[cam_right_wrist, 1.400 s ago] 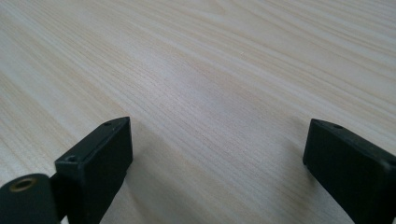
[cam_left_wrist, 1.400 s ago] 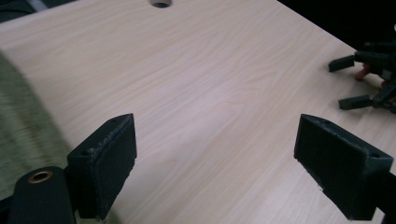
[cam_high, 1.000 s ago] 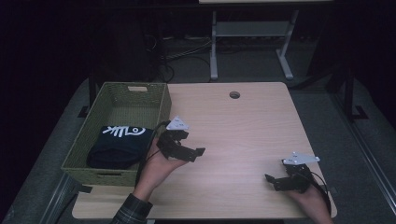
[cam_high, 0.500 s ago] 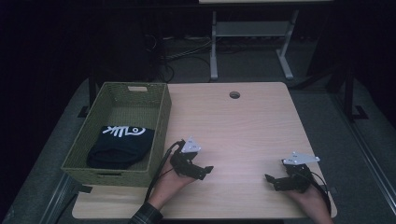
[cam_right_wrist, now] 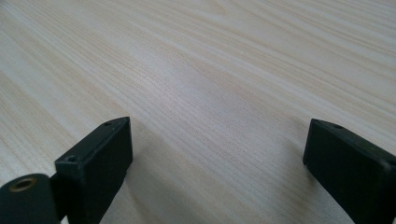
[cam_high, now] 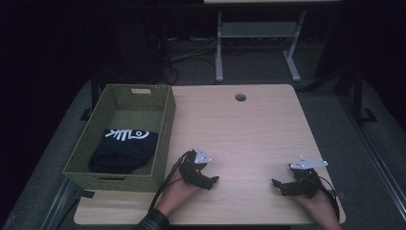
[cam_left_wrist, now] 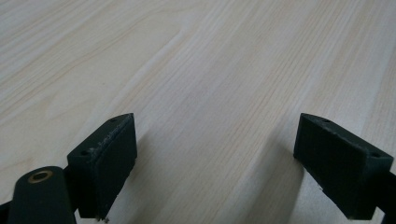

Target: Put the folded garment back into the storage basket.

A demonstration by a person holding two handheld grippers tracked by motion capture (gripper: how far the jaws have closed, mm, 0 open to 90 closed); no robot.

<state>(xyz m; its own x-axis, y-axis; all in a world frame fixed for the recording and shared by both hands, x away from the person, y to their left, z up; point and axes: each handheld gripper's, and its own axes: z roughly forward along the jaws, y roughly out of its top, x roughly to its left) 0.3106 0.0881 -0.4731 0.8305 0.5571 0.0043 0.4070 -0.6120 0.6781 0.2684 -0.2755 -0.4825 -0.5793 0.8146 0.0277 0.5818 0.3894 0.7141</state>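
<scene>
Cloth (cam_high: 125,149), dark and folded, lies in the basket (cam_high: 165,125) at the desk's (cam_high: 258,129) left, so both tongs, left (cam_high: 212,181) and right (cam_high: 276,184), rest released and empty on bare wood, likely finished.

We see a table (cam_high: 258,129) of pale wood with fine straight grain, smooth and matt with a faint sheen in both gripper views. The left gripper (cam_left_wrist: 212,163) and right gripper (cam_right_wrist: 217,168) have matt black jaws that look like plastic, slightly rough along the edges, each carrying a flat grey plate that looks like metal. The basket (cam_high: 165,129) is coarse olive woven fibre, and inside it lies a soft dark cloth (cam_high: 122,153) with a white print.
</scene>
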